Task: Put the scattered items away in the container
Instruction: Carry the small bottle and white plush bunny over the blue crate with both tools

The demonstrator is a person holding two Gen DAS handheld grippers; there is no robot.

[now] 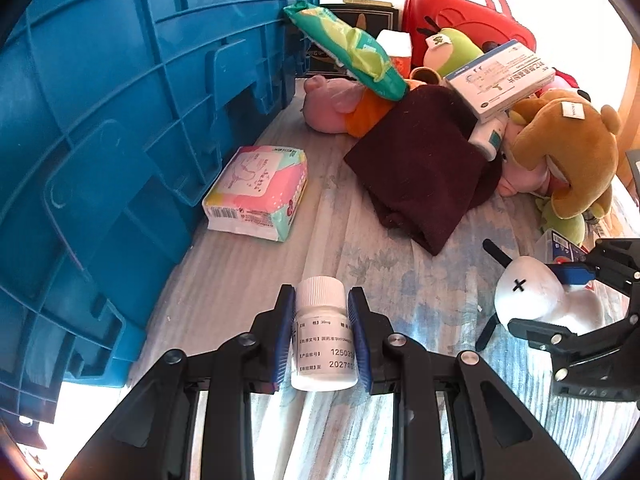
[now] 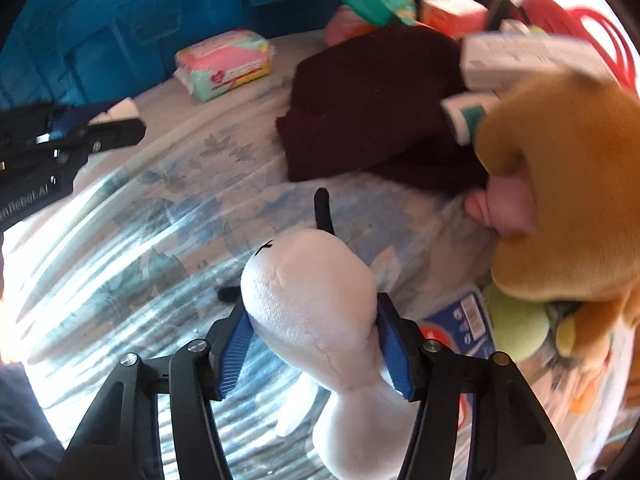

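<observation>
Brown plush toy [image 2: 560, 184] blurred, edge-cropped

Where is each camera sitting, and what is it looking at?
Left wrist: on the left tool, looking down its fingers at the pill bottle it grips; blue crate alongside.
Right wrist: on the right tool, looking down at the white plush toy between its pads.
Shared: the dark red cloth, and each other's tool.
</observation>
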